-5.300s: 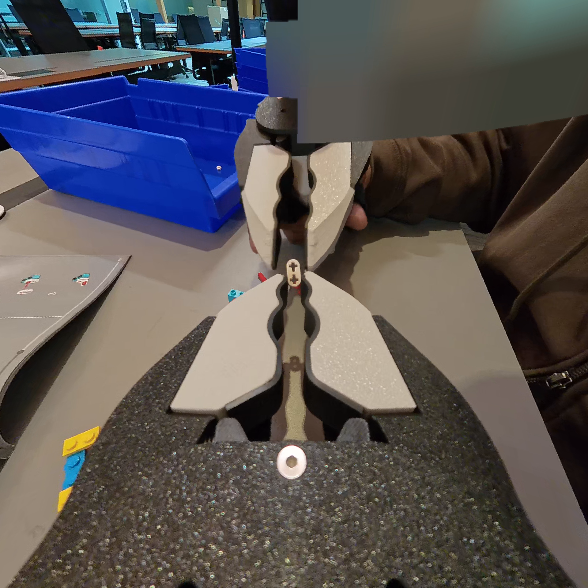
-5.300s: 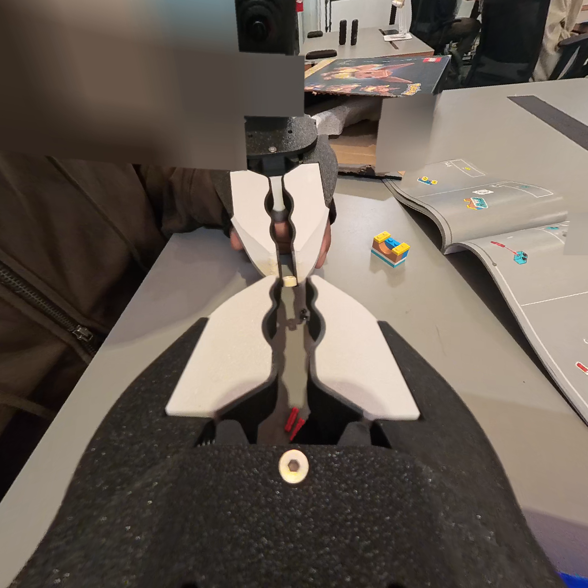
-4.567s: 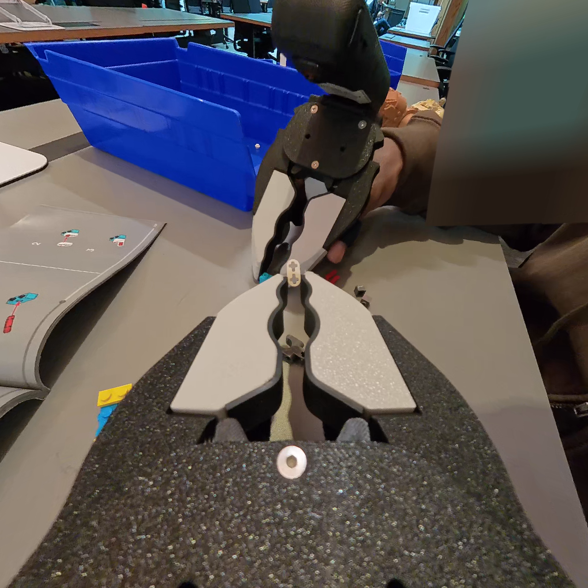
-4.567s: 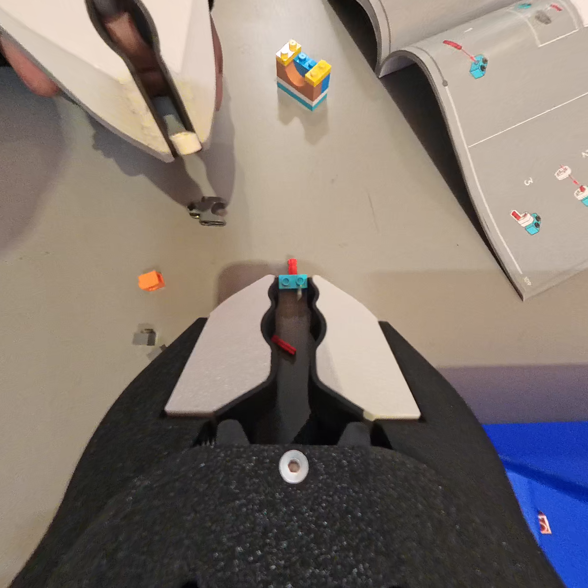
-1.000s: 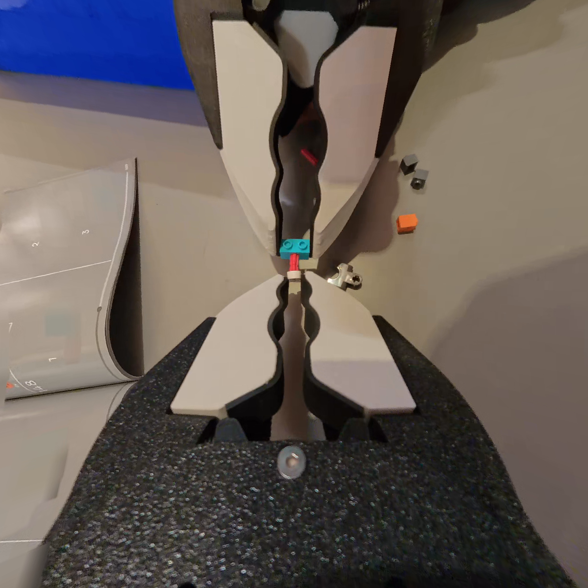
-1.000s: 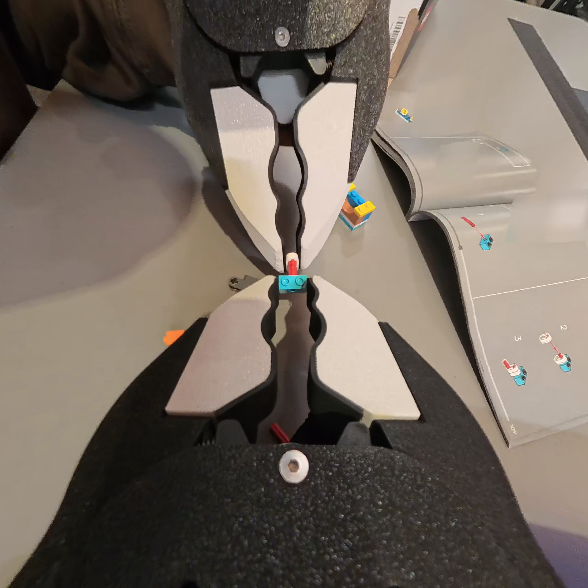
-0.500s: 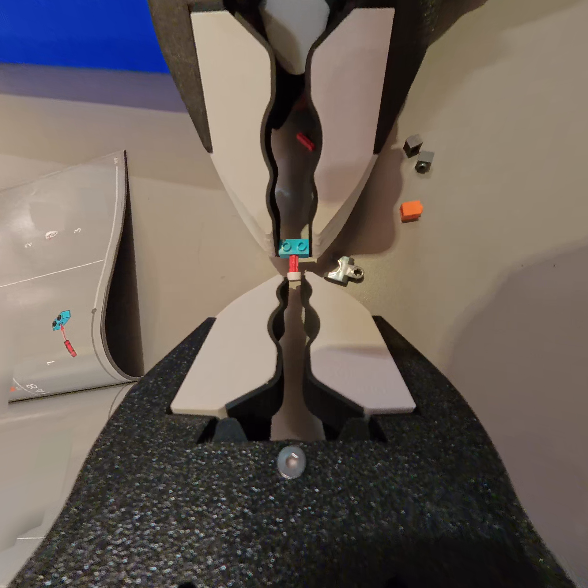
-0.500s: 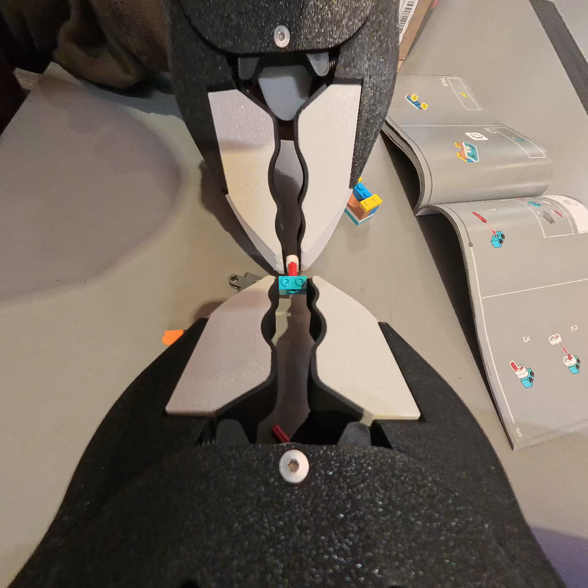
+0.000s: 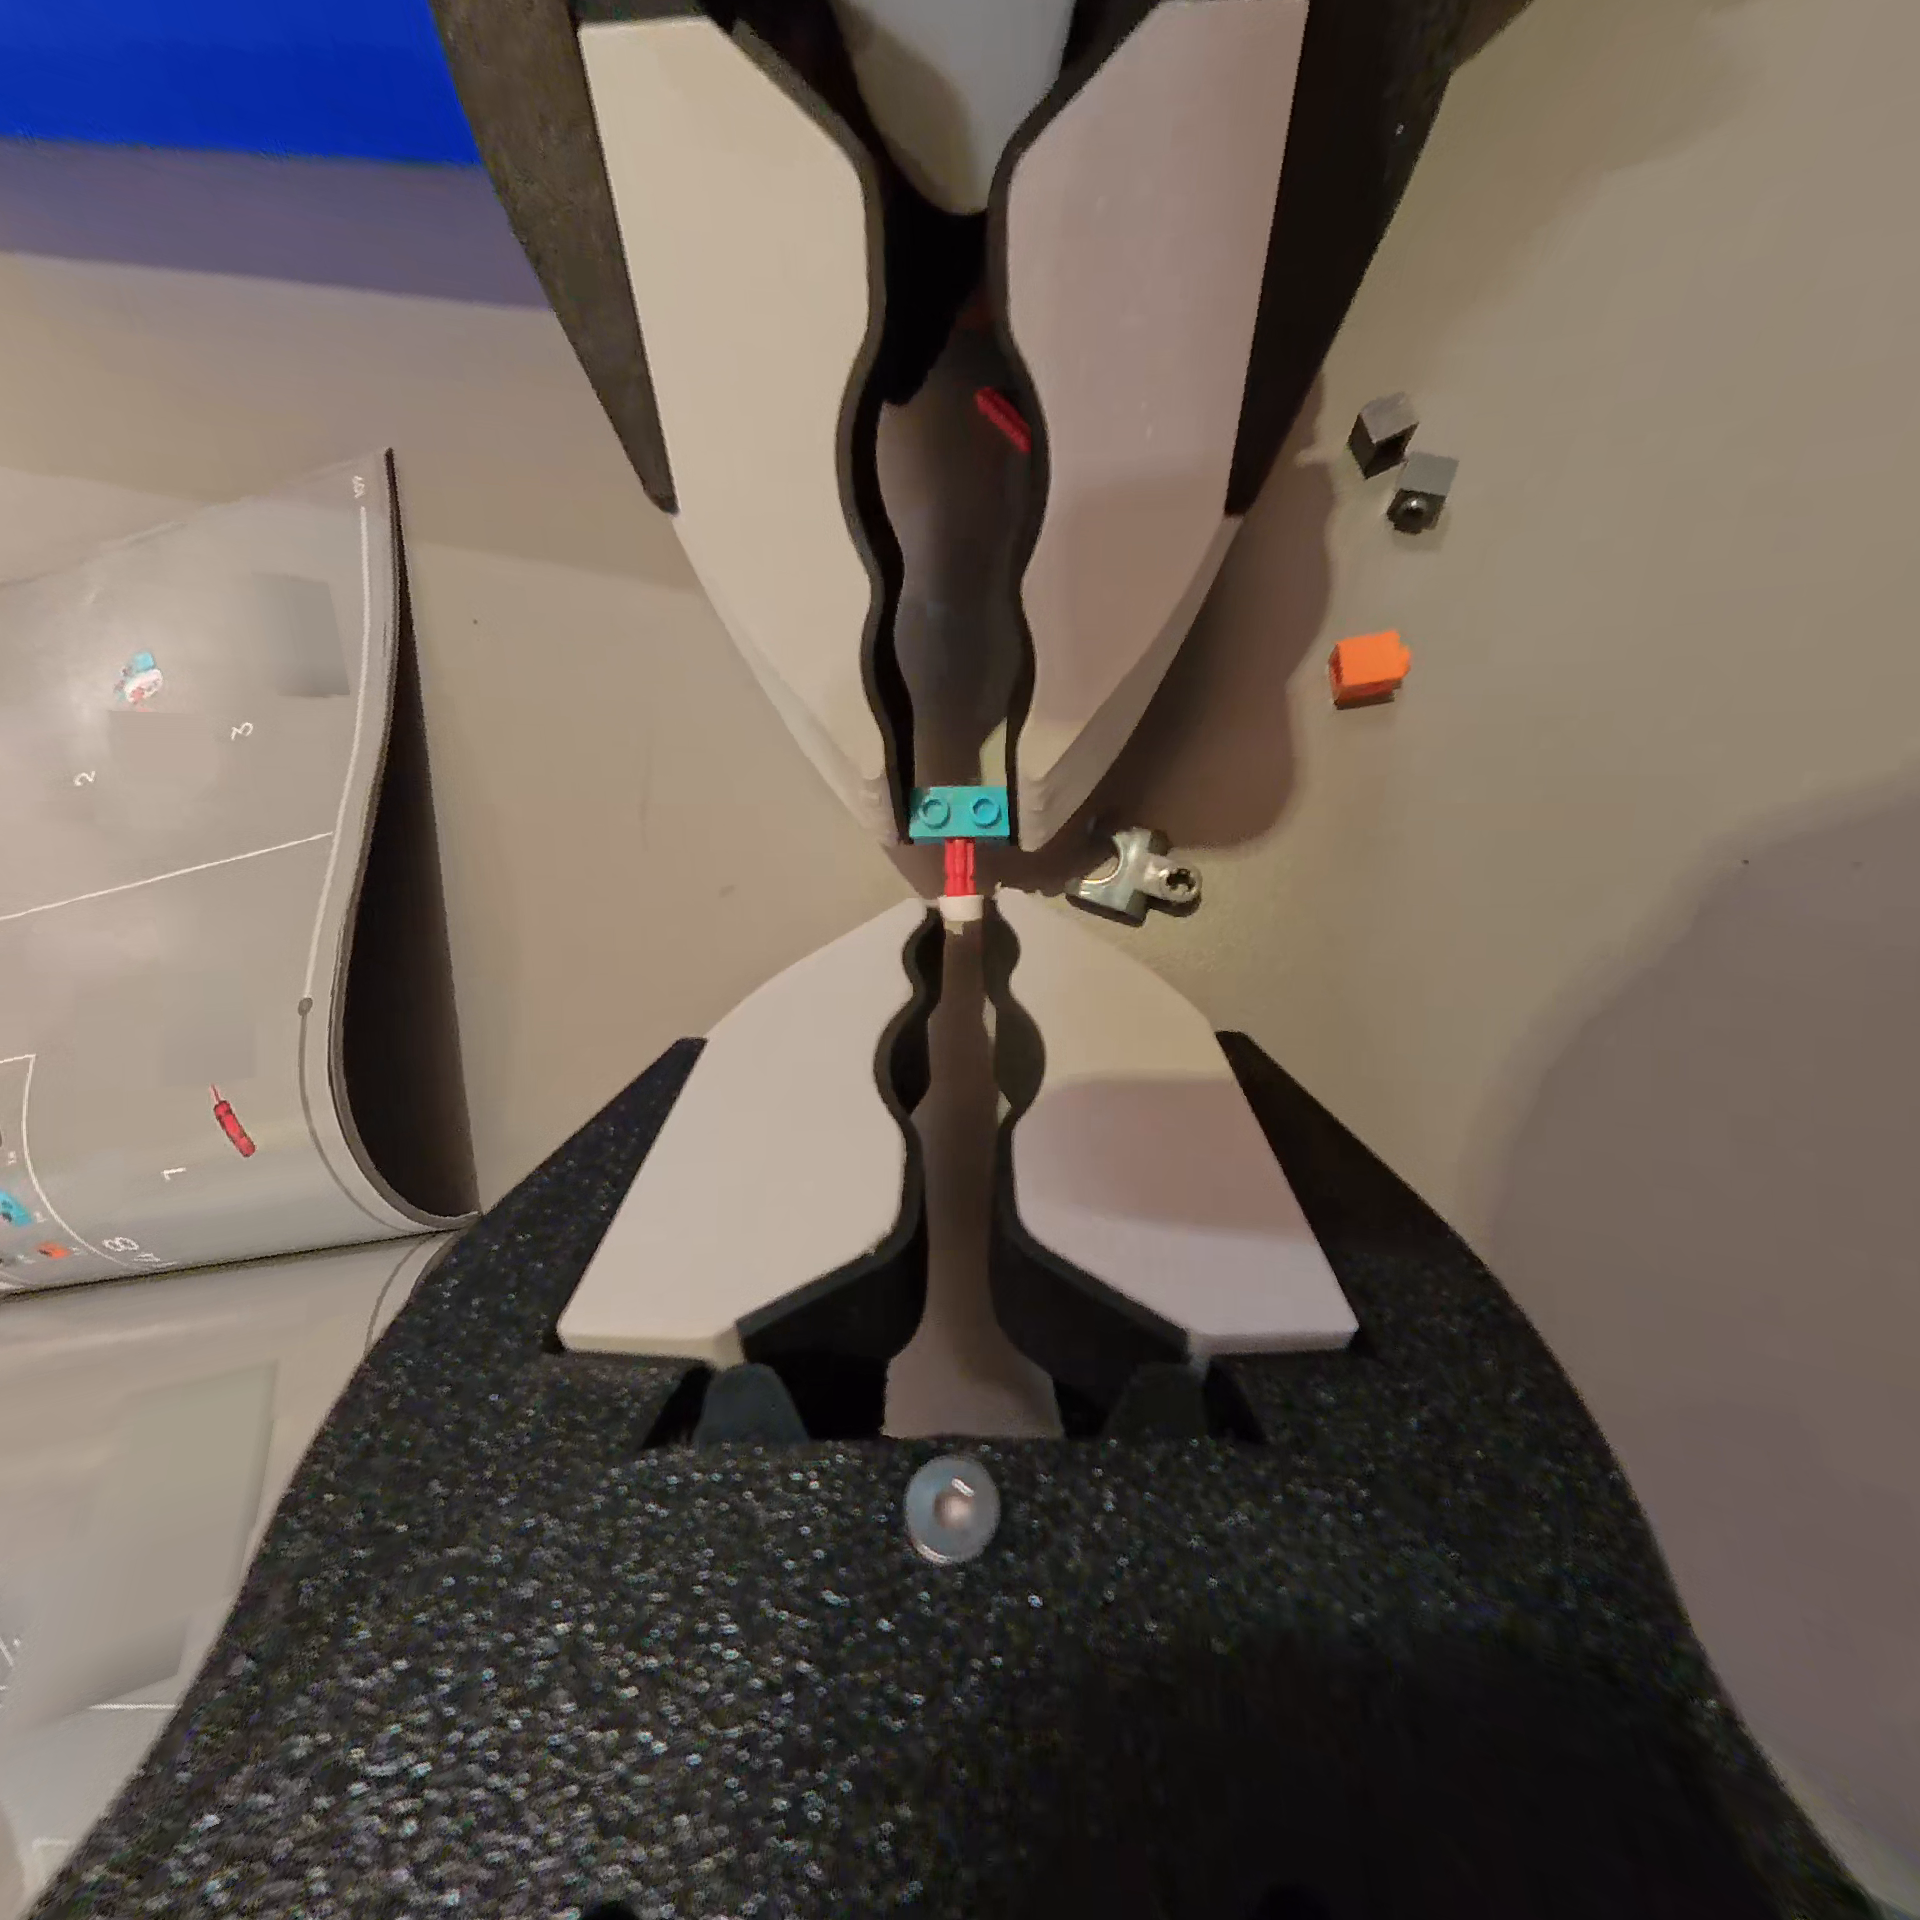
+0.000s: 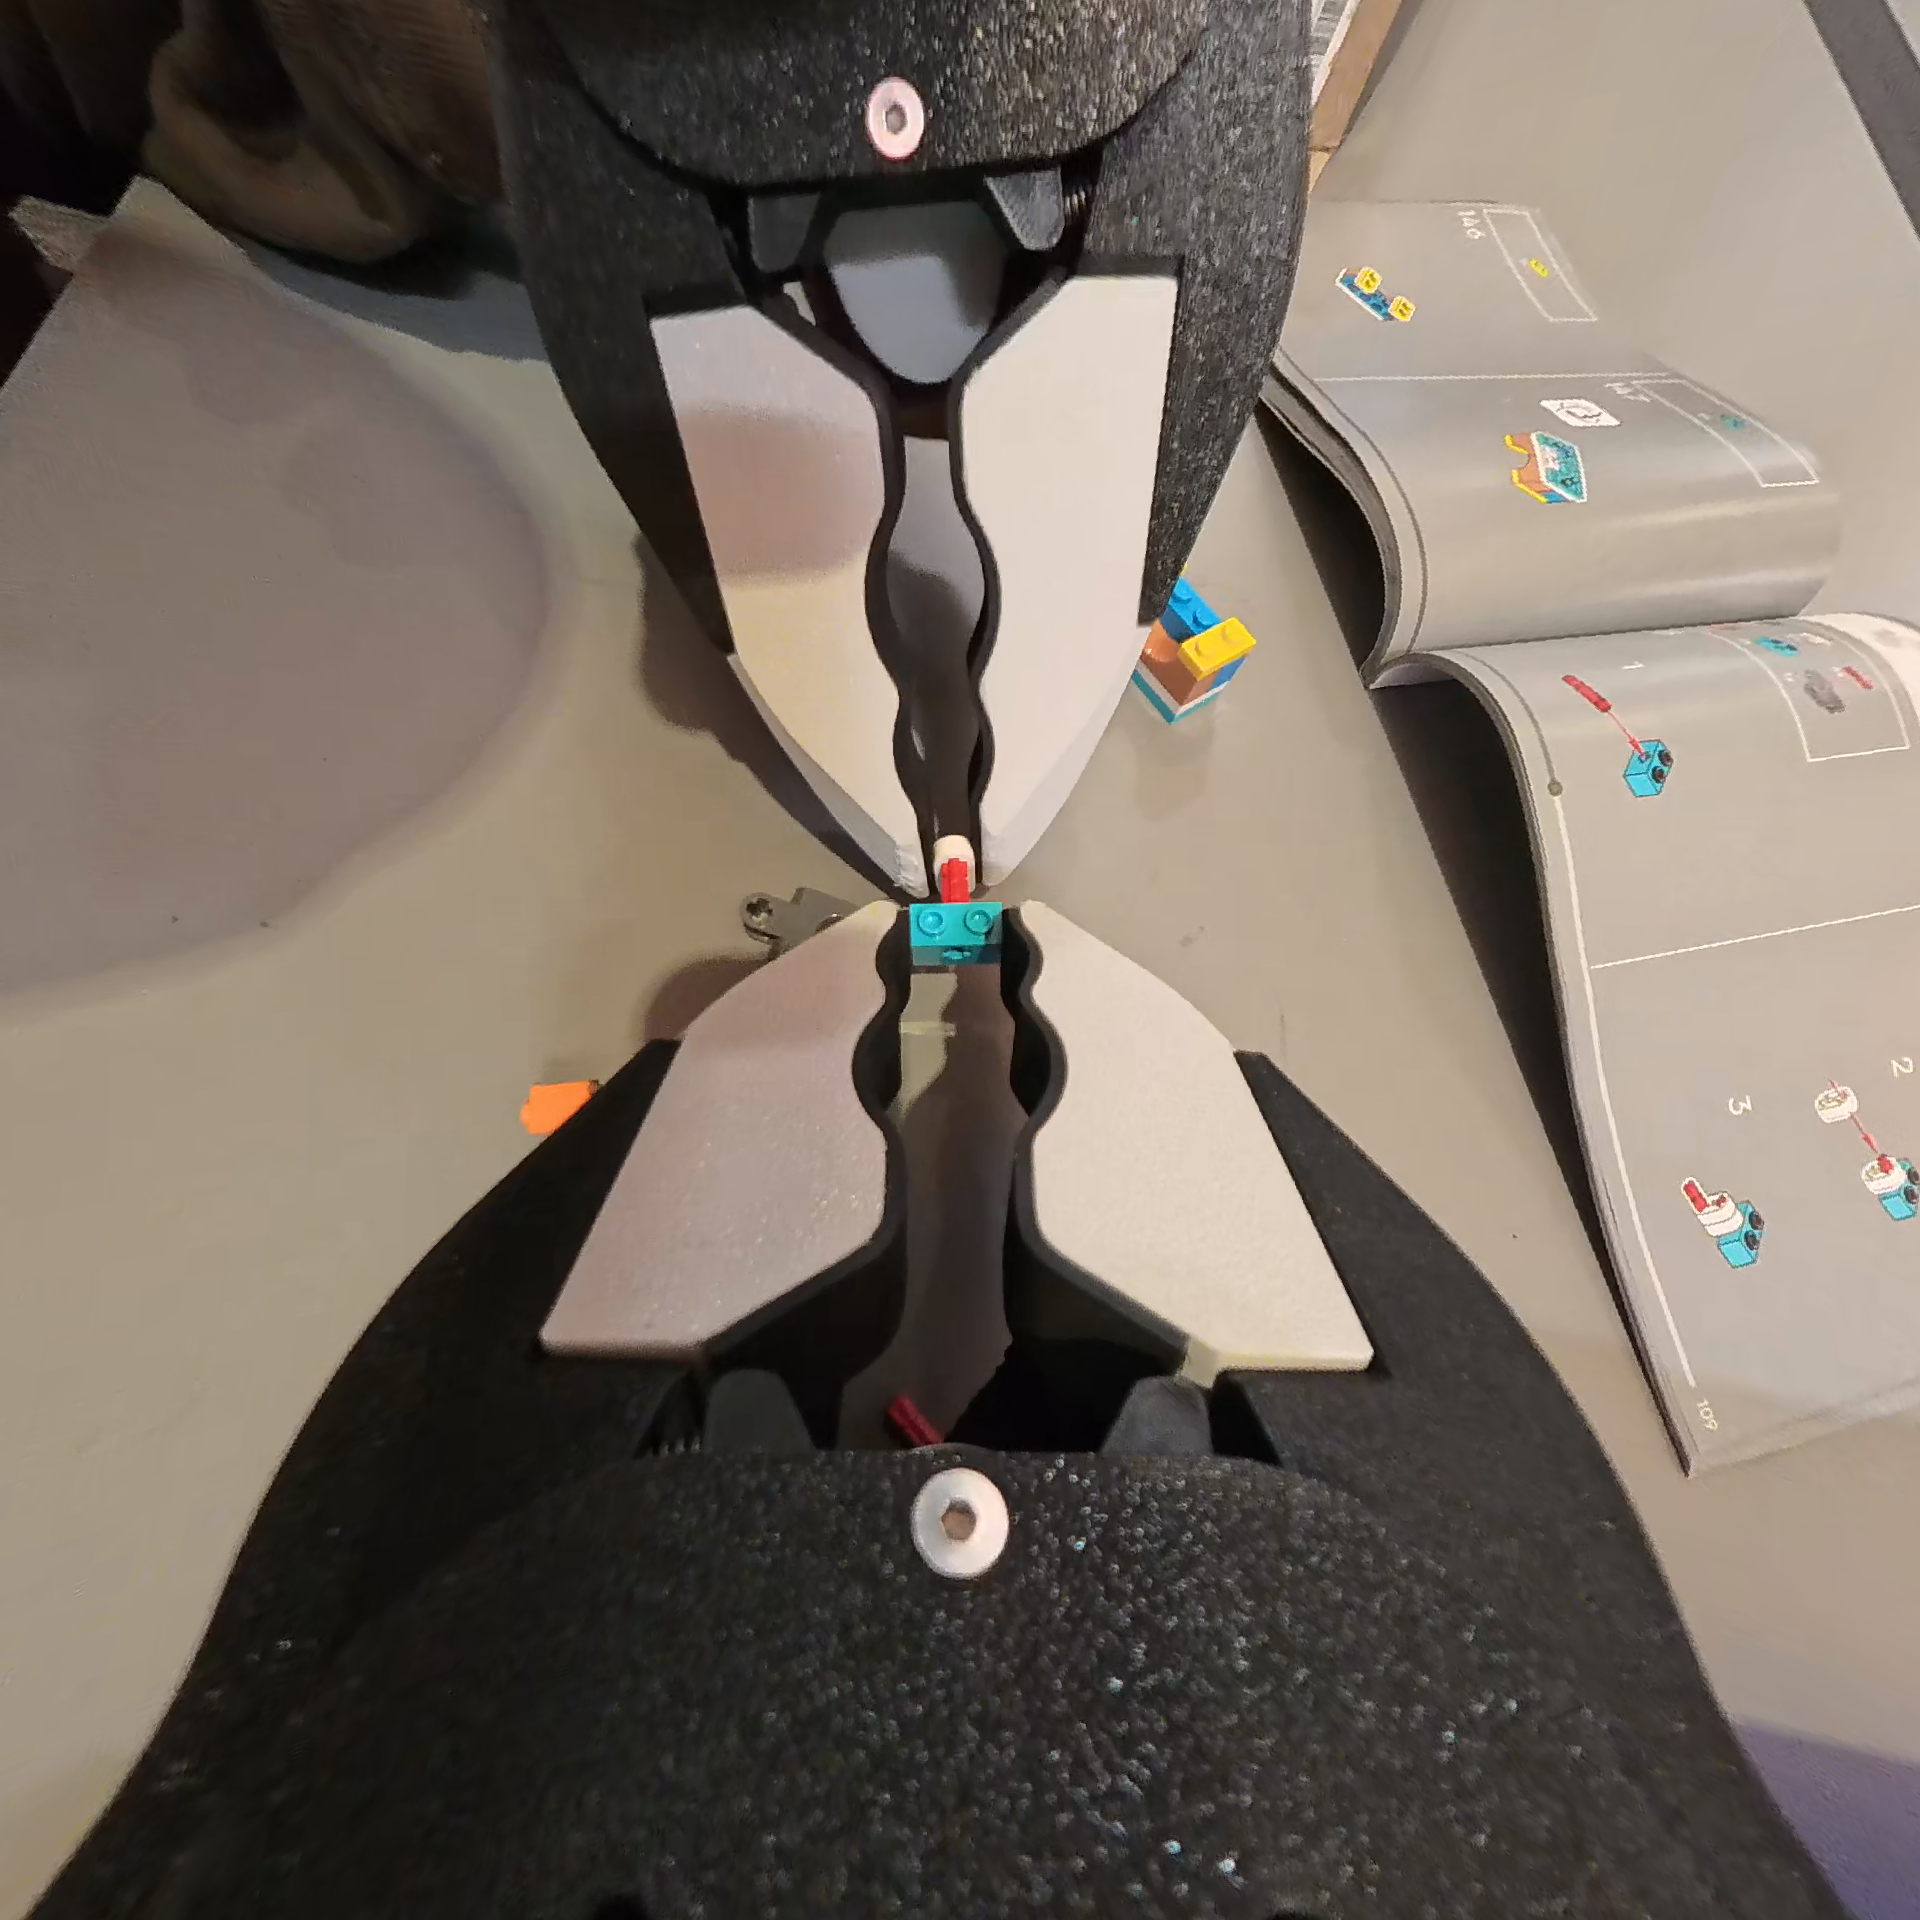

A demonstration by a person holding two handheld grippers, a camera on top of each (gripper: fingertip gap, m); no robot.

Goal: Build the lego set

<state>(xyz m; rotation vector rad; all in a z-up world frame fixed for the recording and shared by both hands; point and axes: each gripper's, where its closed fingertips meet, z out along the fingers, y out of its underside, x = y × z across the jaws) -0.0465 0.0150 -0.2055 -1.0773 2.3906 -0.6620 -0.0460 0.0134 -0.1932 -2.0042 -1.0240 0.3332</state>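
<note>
left gripper (image 9: 958,912): clamped on white piece (image 9: 958,908)
right gripper (image 10: 956,935): clamped on teal brick (image 10: 956,933)
red pin (image 10: 952,883): joins both pieces

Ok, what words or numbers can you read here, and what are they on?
I don't read writing out, only where it sits.
Instruction booklet: small printed step numbers beside the drawings, and a tiny number at the page corner.
Teal brick: no writing visible.
</note>
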